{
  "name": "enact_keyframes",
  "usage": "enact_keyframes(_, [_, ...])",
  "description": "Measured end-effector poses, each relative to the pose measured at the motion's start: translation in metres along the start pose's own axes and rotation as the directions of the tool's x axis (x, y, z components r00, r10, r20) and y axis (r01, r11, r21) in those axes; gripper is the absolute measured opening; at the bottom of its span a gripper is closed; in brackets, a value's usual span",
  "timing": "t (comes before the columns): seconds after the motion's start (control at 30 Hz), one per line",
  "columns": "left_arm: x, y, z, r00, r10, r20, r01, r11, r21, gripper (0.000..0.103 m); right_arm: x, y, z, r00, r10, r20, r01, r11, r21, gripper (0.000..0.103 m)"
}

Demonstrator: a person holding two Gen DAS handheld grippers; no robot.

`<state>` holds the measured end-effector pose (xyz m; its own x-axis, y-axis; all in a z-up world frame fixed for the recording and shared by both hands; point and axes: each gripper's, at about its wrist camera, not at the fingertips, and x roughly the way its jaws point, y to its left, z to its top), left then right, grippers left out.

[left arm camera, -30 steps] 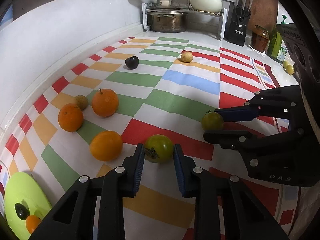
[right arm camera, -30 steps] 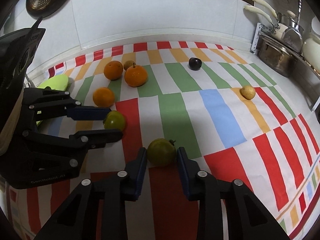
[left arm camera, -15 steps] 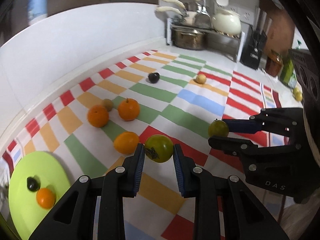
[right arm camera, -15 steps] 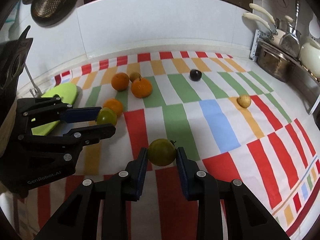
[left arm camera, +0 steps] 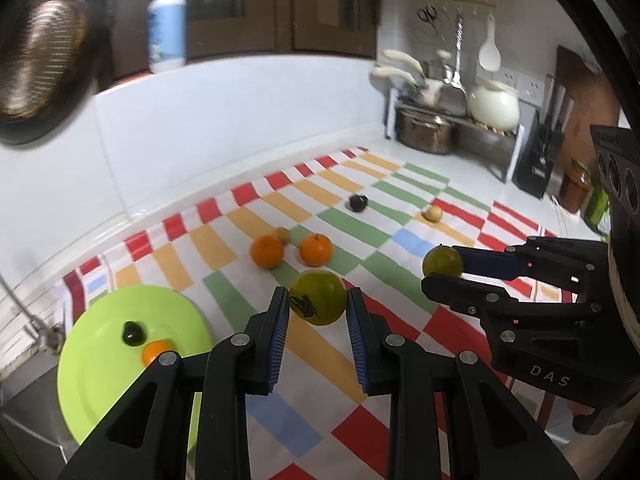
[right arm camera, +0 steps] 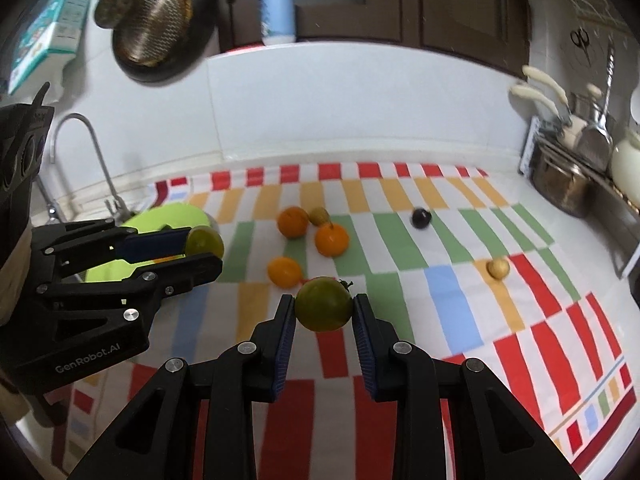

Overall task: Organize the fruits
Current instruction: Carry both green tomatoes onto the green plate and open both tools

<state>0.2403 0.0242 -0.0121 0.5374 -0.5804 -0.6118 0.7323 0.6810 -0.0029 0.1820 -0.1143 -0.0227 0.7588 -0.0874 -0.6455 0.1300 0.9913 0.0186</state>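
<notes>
Holding 1 green tomato in each hand, we have both fruits lifted clear of the striped cloth (left arm camera: 224, 248). Our left gripper (left arm camera: 318, 312) is clamped on the green tomato with the dark mark (left arm camera: 318, 297), its blue pads pressed to either side of the fruit. Our right gripper (right arm camera: 324, 312) is closed around the other green tomato (right arm camera: 323, 304), whose dried stem points up and to the right. In the left view, the right gripper (left arm camera: 442, 266) shows from the side with its tomato at the fingertips; in the right view, the left gripper (right arm camera: 206, 246) shows the same way, in front of the green plate (right arm camera: 168, 216).

That green plate (left arm camera: 96, 364) sits at the cloth's left end, near the faucet (right arm camera: 86, 148), and carries 1 dark plum (left arm camera: 133, 333) and 1 small orange fruit (left arm camera: 157, 350), close together. On the cloth lie 3 oranges (right arm camera: 331, 239), 1 small brownish fruit (right arm camera: 319, 215) just behind 2 of them, 1 dark plum farther back (right arm camera: 421, 218), and 1 pale yellow fruit (right arm camera: 498, 268) well apart to the right.
</notes>
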Motion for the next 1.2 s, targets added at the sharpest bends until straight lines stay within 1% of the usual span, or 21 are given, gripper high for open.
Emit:
enact_keyframes(0.17, [-0.019, 0.010, -0.001, 0.998, 0.057, 0.027, -0.055, 0.996, -0.065, 0.029, -0.007, 0.012, 0.010, 0.998, 0.046, 0.034, -0.045, 0.999, -0.028, 0.030])
enact_keyframes(0.37, [-0.038, 0.027, -0.009, 0.990, 0.134, 0.049, -0.126, 0.983, -0.136, 0.029, -0.004, 0.032, 0.021, 0.992, 0.117, 0.053, -0.113, 0.991, -0.075, 0.030])
enact_keyframes(0.47, [-0.049, 0.037, -0.013, 0.982, 0.181, 0.059, -0.169, 0.972, -0.161, 0.029, -0.002, 0.044, 0.023, 0.987, 0.147, 0.058, -0.141, 0.985, -0.104, 0.030])
enact_keyframes(0.57, [-0.059, 0.048, -0.018, 0.970, 0.234, 0.062, -0.220, 0.958, -0.184, 0.029, 0.002, 0.058, 0.027, 0.981, 0.184, 0.059, -0.175, 0.976, -0.131, 0.030])
enact_keyframes(0.7, [-0.070, 0.067, -0.030, 0.952, 0.303, 0.047, -0.286, 0.932, -0.222, 0.029, 0.009, 0.080, 0.031, 0.970, 0.239, 0.054, -0.227, 0.959, -0.171, 0.030])
enact_keyframes(0.87, [-0.077, 0.091, -0.045, 0.932, 0.362, 0.012, -0.347, 0.902, -0.259, 0.029, 0.024, 0.110, 0.033, 0.952, 0.305, 0.021, -0.294, 0.931, -0.215, 0.030])
enact_keyframes(1.03, [-0.077, 0.111, -0.061, 0.921, 0.390, -0.028, -0.382, 0.882, -0.275, 0.029, 0.040, 0.136, 0.032, 0.940, 0.340, -0.012, -0.332, 0.909, -0.251, 0.030])
enact_keyframes(1.2, [-0.071, 0.130, -0.075, 0.918, 0.393, -0.057, -0.392, 0.873, -0.291, 0.029, 0.059, 0.157, 0.030, 0.933, 0.356, -0.053, -0.357, 0.895, -0.268, 0.030])
